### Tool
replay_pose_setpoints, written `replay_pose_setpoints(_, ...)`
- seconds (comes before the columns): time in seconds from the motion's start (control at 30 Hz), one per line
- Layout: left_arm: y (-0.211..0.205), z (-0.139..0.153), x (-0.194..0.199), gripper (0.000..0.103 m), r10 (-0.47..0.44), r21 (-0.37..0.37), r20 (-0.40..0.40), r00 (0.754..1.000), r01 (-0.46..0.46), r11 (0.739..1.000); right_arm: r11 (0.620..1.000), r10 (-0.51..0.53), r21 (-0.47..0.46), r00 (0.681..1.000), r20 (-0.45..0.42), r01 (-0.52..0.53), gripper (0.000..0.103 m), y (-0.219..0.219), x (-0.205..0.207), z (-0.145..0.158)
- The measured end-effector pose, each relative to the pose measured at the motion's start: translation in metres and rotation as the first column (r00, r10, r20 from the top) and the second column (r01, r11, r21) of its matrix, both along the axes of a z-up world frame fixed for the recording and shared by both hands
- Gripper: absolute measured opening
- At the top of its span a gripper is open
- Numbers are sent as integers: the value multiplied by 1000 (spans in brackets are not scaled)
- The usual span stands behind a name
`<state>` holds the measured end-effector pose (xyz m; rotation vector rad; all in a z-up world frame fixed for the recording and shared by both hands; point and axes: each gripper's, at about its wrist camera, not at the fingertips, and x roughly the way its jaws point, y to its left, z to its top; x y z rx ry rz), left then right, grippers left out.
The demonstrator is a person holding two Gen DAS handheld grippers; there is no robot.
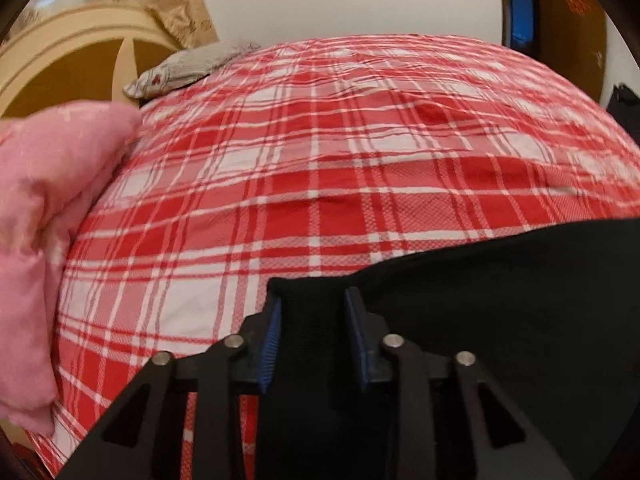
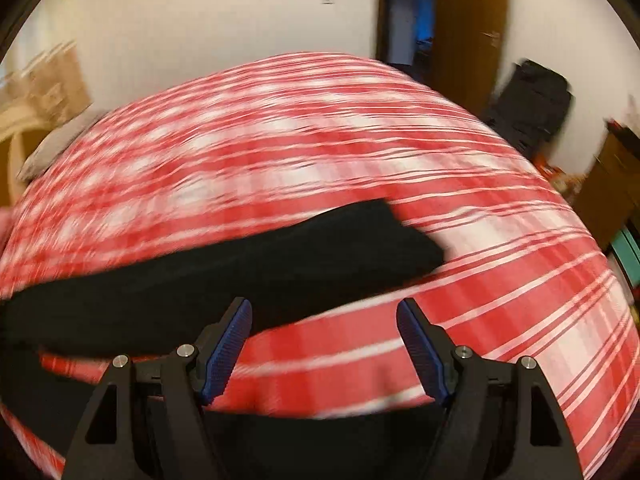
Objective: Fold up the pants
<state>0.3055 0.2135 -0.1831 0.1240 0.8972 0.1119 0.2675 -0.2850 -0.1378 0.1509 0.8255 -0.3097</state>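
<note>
The black pants (image 1: 500, 300) sit pinched between your left gripper (image 1: 314, 316) fingers, a band of cloth running up between the blue pads (image 1: 272, 332) and the rest fanning out to the right of them over the red plaid bedspread (image 1: 320, 140). In the right view the pants (image 2: 240, 264) stretch as a long dark strip ahead of and to the left of your right gripper (image 2: 324, 320), whose fingers stand wide apart with nothing between them.

The fabric looks soft, limp and light, likely a knit; it should drape and sag wherever unsupported, so take it by an edge or hem, with enough cloth bunched in to avoid slipping.

Much is hard to read: the right view is smeared by motion, so seams, waistband and leg ends cannot be told apart. The black cloth shows almost no folds. A pink cushion (image 1: 48, 220) lies left of your left fingers.
</note>
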Motion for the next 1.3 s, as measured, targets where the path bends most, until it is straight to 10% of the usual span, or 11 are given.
replay_pose_setpoints(0.23, 4, 0, 7, 31, 16, -11, -8, 1000, -16, 1000, 994, -110, -20, 991, -76, 109, 76, -76, 42, -6)
replay_pose_setpoints(0.43, 11, 1, 9, 59, 50, 10, 7, 999, -50, 999, 995, -64, 75, 993, -102, 72, 76, -93, 92, -23)
replay_pose_setpoints(0.77, 9, -1, 13, 23, -33, -50, -9, 999, 33, 998, 985, -35, 160, 982, -185, 65, 76, -117, 153, -63)
replay_pose_setpoints(1.07, 12, -1, 17, 33, -20, -64, 4, 1000, 20, 998, 973, 50, 232, 983, -174, -8, 23, -108, 154, -67)
replay_pose_setpoints(1.3, 12, 7, 19, 13, -87, -63, -9, 996, 87, 994, 987, 43, 159, 989, -143, -20, 11, -99, 149, -58)
